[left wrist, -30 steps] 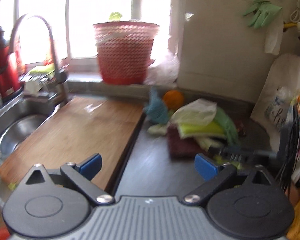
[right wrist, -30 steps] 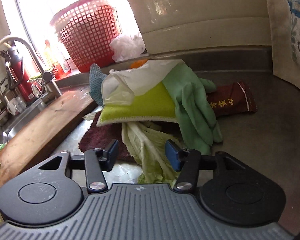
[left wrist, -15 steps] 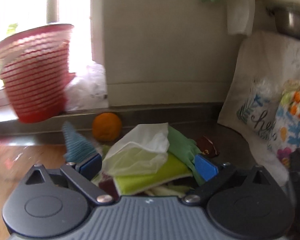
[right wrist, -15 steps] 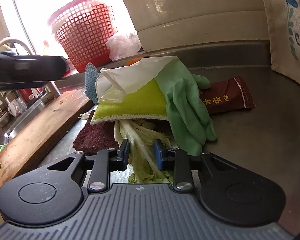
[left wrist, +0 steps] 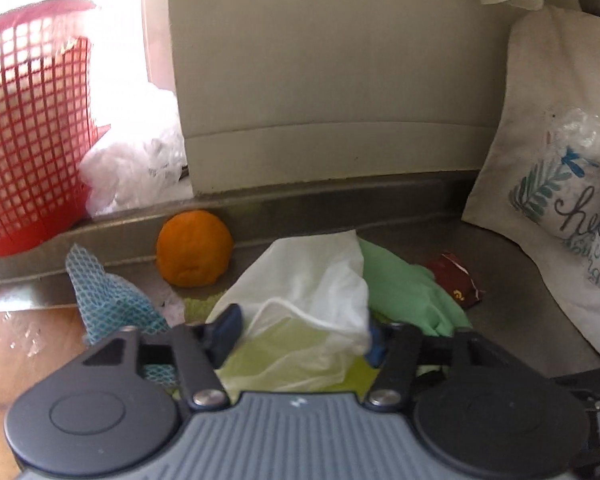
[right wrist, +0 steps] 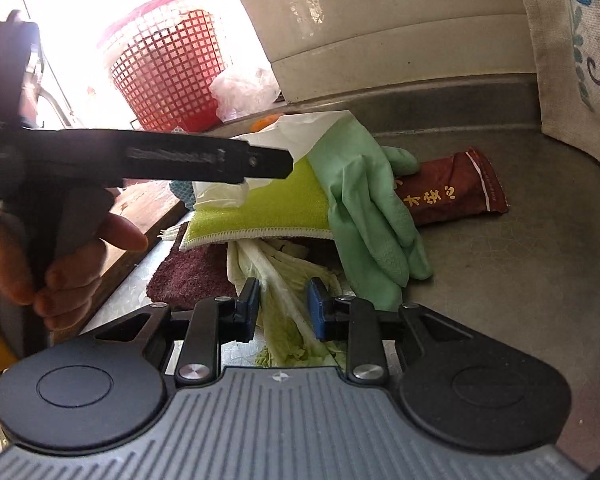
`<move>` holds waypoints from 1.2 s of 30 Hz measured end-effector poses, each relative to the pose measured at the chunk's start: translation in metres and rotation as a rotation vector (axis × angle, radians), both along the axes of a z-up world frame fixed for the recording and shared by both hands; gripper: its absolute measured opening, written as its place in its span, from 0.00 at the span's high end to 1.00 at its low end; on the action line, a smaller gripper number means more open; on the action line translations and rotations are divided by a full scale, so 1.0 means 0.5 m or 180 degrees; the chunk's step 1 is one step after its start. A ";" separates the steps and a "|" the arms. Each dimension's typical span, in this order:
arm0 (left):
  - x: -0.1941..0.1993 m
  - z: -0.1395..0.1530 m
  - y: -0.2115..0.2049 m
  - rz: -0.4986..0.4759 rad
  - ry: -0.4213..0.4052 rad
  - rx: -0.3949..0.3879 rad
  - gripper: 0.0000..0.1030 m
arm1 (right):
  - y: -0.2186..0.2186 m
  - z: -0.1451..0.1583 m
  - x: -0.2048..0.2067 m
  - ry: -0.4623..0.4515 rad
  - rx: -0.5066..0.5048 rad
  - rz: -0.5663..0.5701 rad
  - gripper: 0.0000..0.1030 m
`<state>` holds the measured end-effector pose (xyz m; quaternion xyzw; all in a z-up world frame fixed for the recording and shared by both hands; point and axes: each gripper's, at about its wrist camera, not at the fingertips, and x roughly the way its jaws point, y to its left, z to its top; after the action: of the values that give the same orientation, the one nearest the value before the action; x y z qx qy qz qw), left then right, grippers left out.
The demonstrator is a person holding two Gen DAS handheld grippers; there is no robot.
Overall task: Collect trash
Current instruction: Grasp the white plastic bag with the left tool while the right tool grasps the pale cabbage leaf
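Observation:
A heap of trash lies on the steel counter (right wrist: 520,280). A white plastic bag (left wrist: 312,280) tops a yellow-green cloth (right wrist: 268,208), with a green rubber glove (right wrist: 364,200) draped beside it. My left gripper (left wrist: 300,334) is closing its jaws on the bag, which is bunched between both pads. Pale cabbage leaves (right wrist: 284,264) stick out from under the cloth. My right gripper (right wrist: 283,310) holds their stalk between its pads, the jaws easing open slightly. A brown snack wrapper (right wrist: 448,192) lies behind the glove.
An orange (left wrist: 194,252) and a blue mesh cloth (left wrist: 108,296) sit near the back ledge. A red basket (left wrist: 24,140) stands on the sill, left. A maroon cloth (right wrist: 192,272), a wooden board (left wrist: 20,344) and a printed tote bag (left wrist: 560,200) surround the heap.
My left gripper swung right from the cutting board to the heap and narrowed around the white bag. My right gripper stayed put and narrowed around the cabbage stalk.

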<state>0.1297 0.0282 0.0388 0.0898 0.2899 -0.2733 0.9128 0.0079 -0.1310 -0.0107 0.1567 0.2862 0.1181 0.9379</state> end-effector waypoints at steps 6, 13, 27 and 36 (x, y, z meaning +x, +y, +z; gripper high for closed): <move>0.007 0.001 0.004 0.0196 0.0005 -0.0069 0.88 | 0.004 -0.001 0.002 -0.0007 -0.0032 0.0030 0.63; -0.014 0.040 0.029 0.0506 -0.0086 -0.0208 0.98 | 0.019 -0.001 0.003 -0.0031 -0.0180 0.0072 0.66; -0.208 0.176 0.114 0.1298 -0.0241 -0.0356 0.98 | 0.007 0.000 0.000 -0.0186 -0.0035 0.0039 0.79; -0.363 0.223 0.174 0.1785 -0.0305 -0.0426 0.98 | 0.001 0.000 -0.011 -0.0294 0.0047 -0.0057 0.82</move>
<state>-0.0517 0.1152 0.1503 -0.0414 0.2412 -0.0243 0.9693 0.0022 -0.1304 -0.0106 0.1606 0.2403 0.1190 0.9499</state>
